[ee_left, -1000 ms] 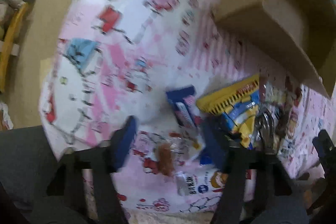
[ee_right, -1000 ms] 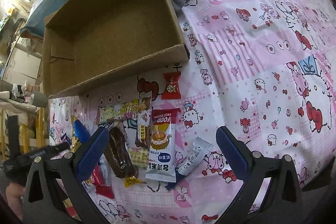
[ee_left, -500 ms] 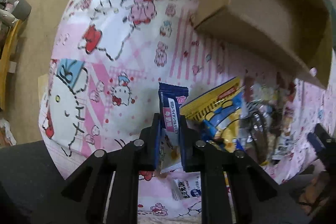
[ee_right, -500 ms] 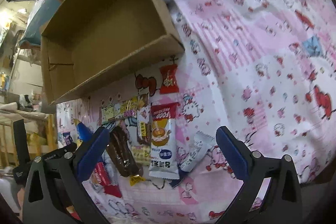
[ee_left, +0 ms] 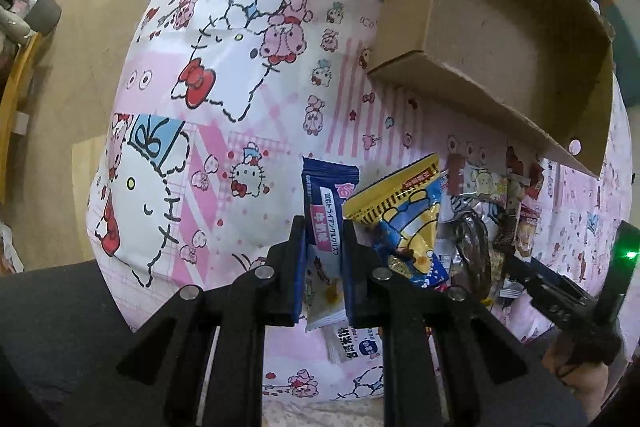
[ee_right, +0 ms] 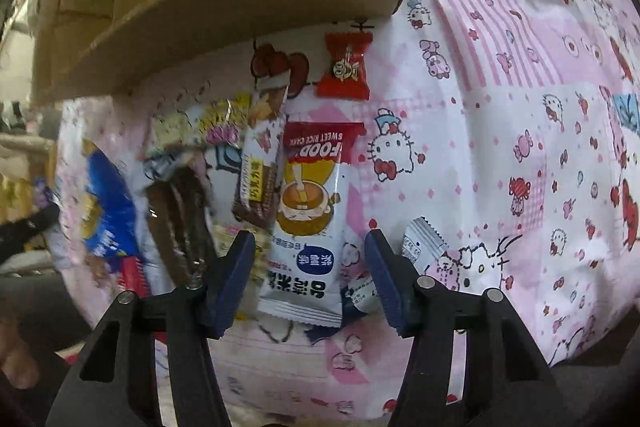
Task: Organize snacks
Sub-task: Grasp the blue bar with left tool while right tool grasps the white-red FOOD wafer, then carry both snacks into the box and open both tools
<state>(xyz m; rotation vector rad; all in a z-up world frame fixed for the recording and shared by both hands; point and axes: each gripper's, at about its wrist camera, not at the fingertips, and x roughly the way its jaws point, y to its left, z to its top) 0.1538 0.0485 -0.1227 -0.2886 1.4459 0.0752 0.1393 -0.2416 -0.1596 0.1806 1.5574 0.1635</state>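
rice cake packet (ee_right: 306, 211): "FOOD", "SWEET RICE CAKE" | other packets: print unreadable

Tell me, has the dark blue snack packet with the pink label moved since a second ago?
Yes. The dark blue snack packet, flat on the pink cartoon-print sheet before, is now clamped in the left gripper and raised toward the cardboard box.

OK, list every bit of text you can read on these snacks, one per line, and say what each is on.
"FOOD" and "SWEET RICE CAKE": red top of the rice cake packet, upside down between the open right gripper fingers.
Pink label with Japanese characters: blue packet clamped in the left gripper; too unclear to quote.
Red candy, yellow bag, brown bar: print too small or blurred.
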